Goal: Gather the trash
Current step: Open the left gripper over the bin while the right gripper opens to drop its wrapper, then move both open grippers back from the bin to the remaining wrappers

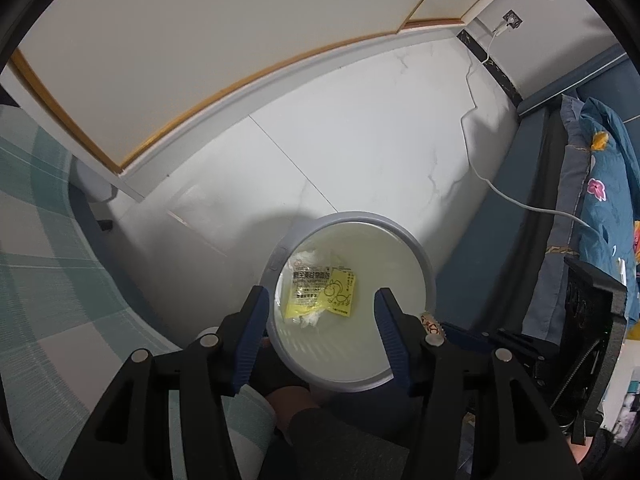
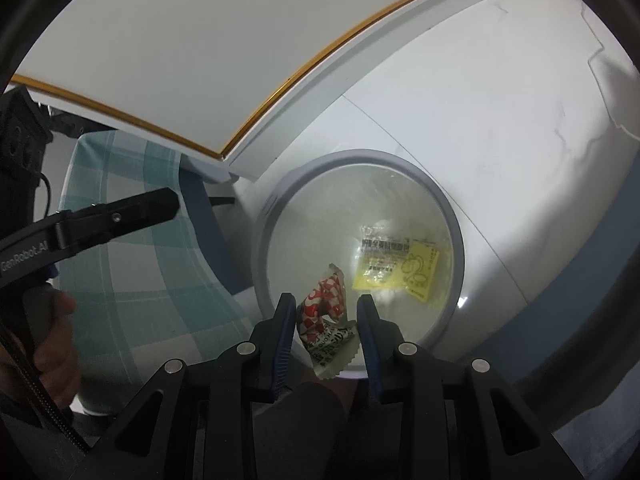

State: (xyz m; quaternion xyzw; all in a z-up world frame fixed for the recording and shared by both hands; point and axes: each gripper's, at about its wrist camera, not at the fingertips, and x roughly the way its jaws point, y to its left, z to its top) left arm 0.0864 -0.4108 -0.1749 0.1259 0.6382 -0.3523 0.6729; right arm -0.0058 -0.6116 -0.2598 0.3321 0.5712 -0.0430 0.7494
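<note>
I have both claws above the round grey-rimmed plastic trash bin (image 1: 416,256) standing on the white marble-look floor (image 1: 360,120). My left claw (image 1: 320,312) is released, its blue-padded fingers (image 1: 253,320) spread with nothing between them. Down in the bin lies a yellow printed plastic wrapper (image 1: 320,292) with some crumpled white tissue (image 1: 310,258) beside it. My right claw (image 2: 326,320) is grasping a red-and-white checked snack wrapper (image 2: 326,300), clamped between its pads just over the bin's near rim. A green-and-white checked cloth (image 2: 132,216) lies to the left of the bin.
</note>
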